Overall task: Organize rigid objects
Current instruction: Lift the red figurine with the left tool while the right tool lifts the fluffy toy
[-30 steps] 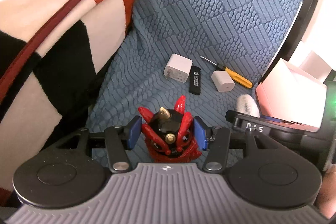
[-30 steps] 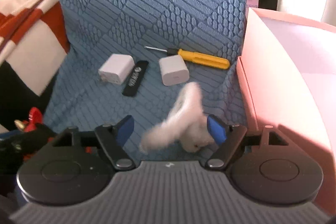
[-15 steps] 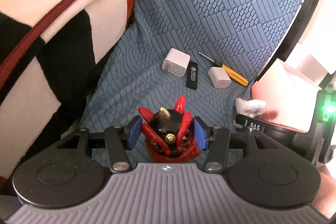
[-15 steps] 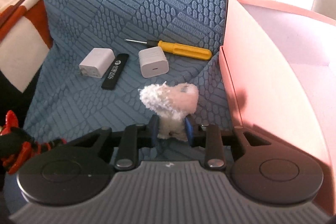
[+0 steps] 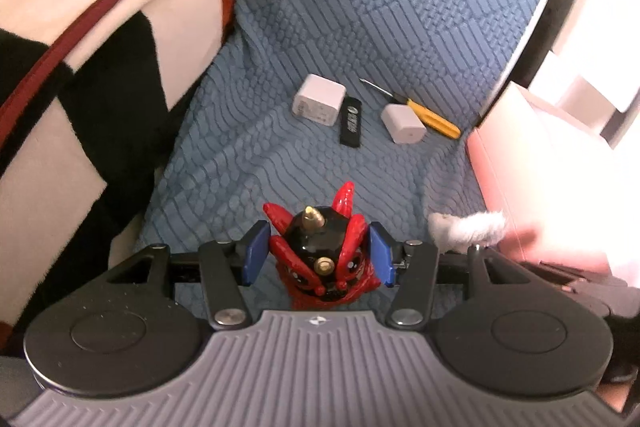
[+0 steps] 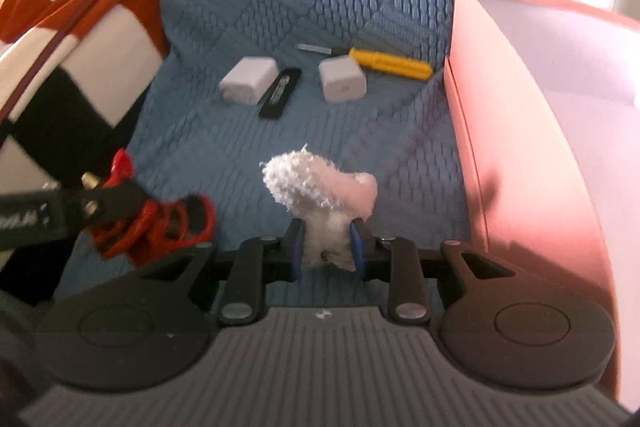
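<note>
Holding loads in both units: the left gripper (image 5: 316,253) clamps a glossy red-and-black horned figurine (image 5: 320,259); the right gripper (image 6: 326,245) pinches a fluffy white plush piece (image 6: 320,195) beside the pink open box (image 6: 520,115). Risk: the soft plush may compress and slip free; the figurine's smooth glaze may twist between the pads.

A glossy red-and-black figurine (image 5: 322,261) and a fluffy white plush toy (image 6: 320,195) sit above quilted, matt blue fabric (image 5: 360,7).

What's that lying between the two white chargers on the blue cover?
A flat black stick, between the two white chargers; both views show it.
</note>
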`<state>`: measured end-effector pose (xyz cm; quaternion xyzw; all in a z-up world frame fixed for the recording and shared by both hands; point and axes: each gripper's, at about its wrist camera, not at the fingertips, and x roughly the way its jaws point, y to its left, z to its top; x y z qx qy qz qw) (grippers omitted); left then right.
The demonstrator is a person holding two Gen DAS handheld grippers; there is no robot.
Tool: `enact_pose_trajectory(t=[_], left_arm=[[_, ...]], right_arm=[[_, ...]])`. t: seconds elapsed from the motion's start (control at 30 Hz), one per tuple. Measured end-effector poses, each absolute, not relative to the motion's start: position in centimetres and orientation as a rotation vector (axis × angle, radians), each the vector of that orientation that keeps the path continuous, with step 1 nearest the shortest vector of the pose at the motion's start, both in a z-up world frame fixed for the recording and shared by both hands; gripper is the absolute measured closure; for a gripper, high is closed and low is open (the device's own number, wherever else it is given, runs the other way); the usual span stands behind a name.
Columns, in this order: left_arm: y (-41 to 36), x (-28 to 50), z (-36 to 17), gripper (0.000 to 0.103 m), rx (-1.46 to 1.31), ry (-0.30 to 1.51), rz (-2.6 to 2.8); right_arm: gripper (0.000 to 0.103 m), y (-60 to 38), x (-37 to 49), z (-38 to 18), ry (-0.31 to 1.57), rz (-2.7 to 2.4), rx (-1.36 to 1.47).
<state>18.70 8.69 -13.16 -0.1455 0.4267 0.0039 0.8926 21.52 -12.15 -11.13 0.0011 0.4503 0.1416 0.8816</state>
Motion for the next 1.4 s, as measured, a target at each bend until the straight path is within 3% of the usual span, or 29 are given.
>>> enact_pose_trajectory(t=[0.43,0.7,0.87,1.4], left_arm=[[6.0,17.4,-12.8,0.043,-0.270,0.898,-0.055],[6.0,18.6,-13.4,0.040,-0.291,0.905,-0.067],[5.5,19.2,-13.6,0.033,-0.297,0.906,-0.069],[6.0,20.9,-14.7,0.034,-0.322,0.931,-0.068]], right_arm=[[0.072,-13.1,18.4,-11.4,0.969,0.218,0.002],[0.058,-12.8,19.5,-13.1,0.998,0.165,-0.012],[0.058,-12.6,19.4,-13.1,0.968,0.152,-0.015],[0.064,-12.5,19.1,-12.4,0.902,0.183,-0.046]])
